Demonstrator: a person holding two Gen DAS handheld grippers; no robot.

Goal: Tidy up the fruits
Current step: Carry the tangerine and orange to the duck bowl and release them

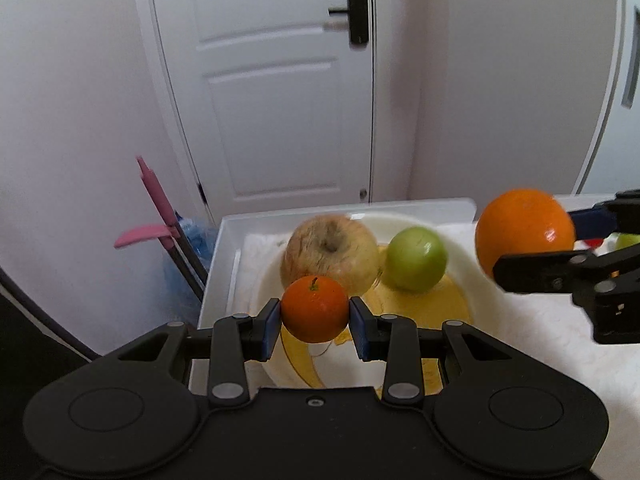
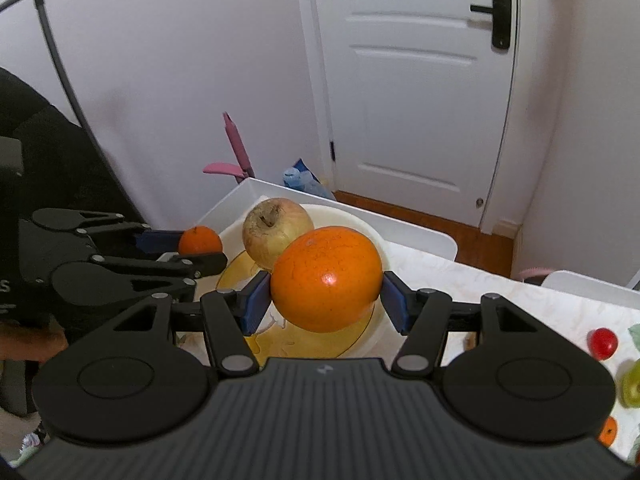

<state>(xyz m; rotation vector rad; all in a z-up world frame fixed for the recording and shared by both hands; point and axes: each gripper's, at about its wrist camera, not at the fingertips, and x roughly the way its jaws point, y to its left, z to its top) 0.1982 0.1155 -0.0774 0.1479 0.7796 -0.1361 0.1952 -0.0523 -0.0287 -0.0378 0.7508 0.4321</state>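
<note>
My left gripper (image 1: 315,320) is shut on a small tangerine (image 1: 315,309) and holds it above the near rim of a white bowl (image 1: 460,256). In the bowl lie a pale yellow apple (image 1: 330,254) and a green apple (image 1: 416,259). My right gripper (image 2: 325,295) is shut on a large orange (image 2: 326,278), also over the white bowl (image 2: 376,240), with the yellow apple (image 2: 276,230) behind it. In the left wrist view the large orange (image 1: 524,232) hangs at the right in the right gripper (image 1: 532,240). The left gripper (image 2: 200,246) with the tangerine (image 2: 200,240) shows at the left of the right wrist view.
The bowl stands on a table with a pale patterned cloth (image 2: 500,292), beside a white tray edge (image 1: 224,264). A red fruit (image 2: 602,343), a green fruit (image 2: 632,388) and a small orange one (image 2: 608,432) lie at the right. A white door (image 1: 272,80) and a pink-handled tool (image 1: 156,208) are behind.
</note>
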